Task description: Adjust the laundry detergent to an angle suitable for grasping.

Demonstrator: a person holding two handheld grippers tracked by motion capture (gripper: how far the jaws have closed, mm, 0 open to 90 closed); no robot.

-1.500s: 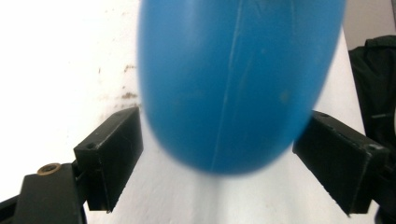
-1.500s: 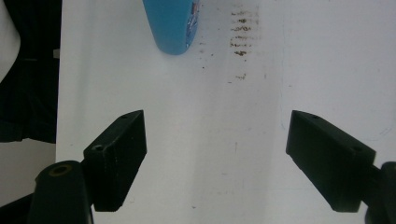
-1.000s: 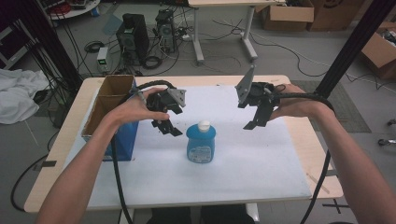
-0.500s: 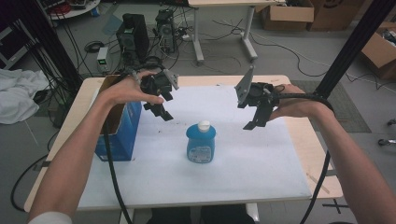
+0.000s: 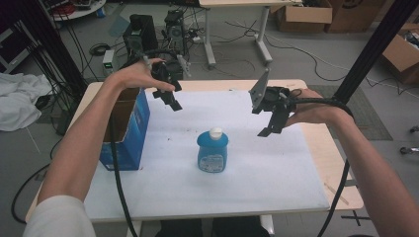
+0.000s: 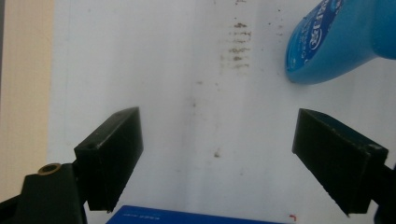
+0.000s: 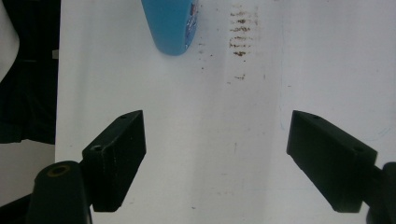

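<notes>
While both hands hover above the table, a blue bottle (image 5: 212, 152) with a white cap stands upright near the middle of a white sheet (image 5: 276, 173) that covers most of the wooden table (image 5: 341, 192). Nothing touches the bottle.

The left gripper (image 5: 170, 98) hangs above the far left part of the sheet, just beside the open top of a blue cardboard box (image 5: 126, 133) at the table's left edge. In the left gripper view its 2 black jaws stand wide apart and hold nothing, with the bottle's base off to the upper right and the box's blue edge (image 6: 187, 217) at the bottom.

The right gripper (image 5: 272, 123) hangs to the right of the bottle, apart from it and above the sheet. Its 2 jaws also stand wide apart and empty in the right gripper view, where the bottle (image 7: 170, 23) sits at the top left.

The likely risks come from the bottle's shape and stance. It looks smooth and rounded, so a grip placed off-centre or too high near the cap could let it slip or tip over. A jaw arriving from the side could knock it before closing. The left gripper's trailing cable (image 5: 118, 187) runs close past the box and could snag its corner.
</notes>
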